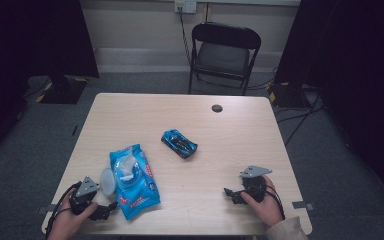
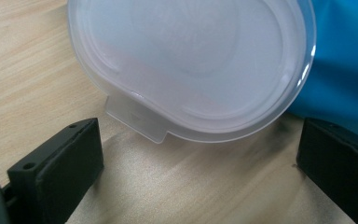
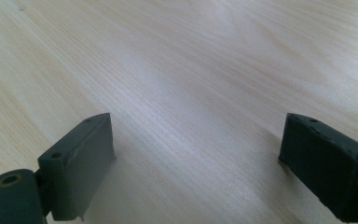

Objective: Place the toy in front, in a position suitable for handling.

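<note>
The wipes pack (image 1: 132,181) lay near the table's (image 1: 230,135) front-left edge, its lid (image 2: 191,65) flipped open, just ahead of the left claw (image 2: 200,158) — jaws apart, empty. The right claw (image 3: 196,154) (also spread wide) held nothing, well apart from the toy car (image 1: 179,143).

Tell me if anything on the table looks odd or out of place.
The blue wipes pack lies with its translucent flip lid swung open onto the table. The blue toy car sits askew mid-table.
</note>
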Demonstrator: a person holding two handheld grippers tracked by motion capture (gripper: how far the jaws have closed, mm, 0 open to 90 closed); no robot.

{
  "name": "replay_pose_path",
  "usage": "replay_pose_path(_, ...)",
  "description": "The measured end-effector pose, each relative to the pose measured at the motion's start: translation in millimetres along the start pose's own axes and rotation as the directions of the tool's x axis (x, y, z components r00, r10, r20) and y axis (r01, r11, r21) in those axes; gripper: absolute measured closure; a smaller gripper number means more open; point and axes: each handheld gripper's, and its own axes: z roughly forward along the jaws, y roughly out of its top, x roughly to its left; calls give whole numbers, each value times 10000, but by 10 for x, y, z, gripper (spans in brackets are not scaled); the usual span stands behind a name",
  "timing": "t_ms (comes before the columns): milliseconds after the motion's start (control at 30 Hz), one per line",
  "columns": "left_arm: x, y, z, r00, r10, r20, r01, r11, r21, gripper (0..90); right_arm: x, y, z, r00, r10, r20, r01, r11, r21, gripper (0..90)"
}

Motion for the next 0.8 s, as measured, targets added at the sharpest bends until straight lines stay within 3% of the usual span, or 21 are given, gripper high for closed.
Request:
replay_pose_path(400,-1,1,1,10000,-14,0,14,10000,-3,0,6,10,0,9999,112,123,-112,9999,11,109)
replay_pose_path(500,-1,1,1,10000,-9,-6,9,10000,-6,0,-5,60,17,9987,451,-236,-452,9990,-21,137)
replay_pose_path(533,-1,0,1,10000,-13,-6,13,10000,-5,0,-11,125,62,9958,761,-516,-769,9969,-143,138)
replay_pose_path(700,-1,0,-1,10000,4,4,-4,10000,11,0,25,313,187,9952,682,-696,-693,9975,-132,138)
replay_pose_path(767,-1,0,-1,10000,8,-3,-8,10000,11,0,69,424,242,9956,558,-757,-571,9983,-152,138)
replay_pose_path(800,-1,0,-1,10000,3,3,-3,10000,6,0,114,531,294,9964,256,-804,-269,9995,-144,138)
